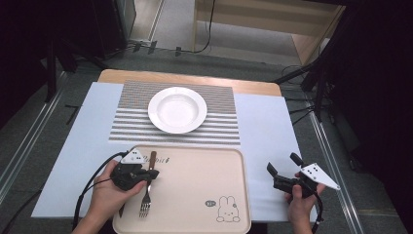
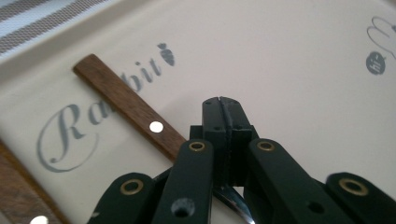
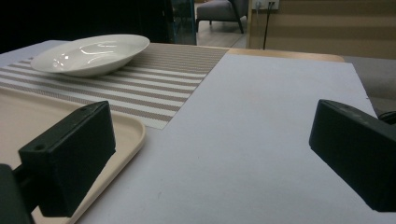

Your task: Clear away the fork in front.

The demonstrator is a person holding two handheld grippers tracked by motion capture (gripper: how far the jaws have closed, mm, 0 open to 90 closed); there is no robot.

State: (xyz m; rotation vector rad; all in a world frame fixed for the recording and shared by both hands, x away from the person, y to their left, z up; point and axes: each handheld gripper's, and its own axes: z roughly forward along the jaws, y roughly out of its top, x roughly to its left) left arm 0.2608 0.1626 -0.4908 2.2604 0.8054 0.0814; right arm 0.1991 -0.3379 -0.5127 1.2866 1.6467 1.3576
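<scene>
A fork (image 1: 145,197) with a wooden handle (image 2: 126,105) lies on the cream rabbit-print tray (image 1: 204,170), tines toward the near edge. My left gripper (image 1: 155,172) sits low over the fork's neck, jaws pressed together (image 2: 221,105). The handle runs in under them and bright metal (image 2: 233,203) comes out below. My right gripper (image 1: 282,163) hovers open over the white sheet (image 3: 261,116) right of the tray, with nothing between its jaws (image 3: 210,154). A white deep plate (image 1: 177,109) rests on the striped placemat (image 1: 131,126) beyond the tray.
A second wooden-handled utensil (image 2: 14,186) lies left of the fork, its dark tip (image 1: 121,210) near the tray's front-left corner. The tray corner (image 3: 126,128) is close to my right gripper's left jaw. The table's wooden edge (image 1: 253,87) is behind the placemat.
</scene>
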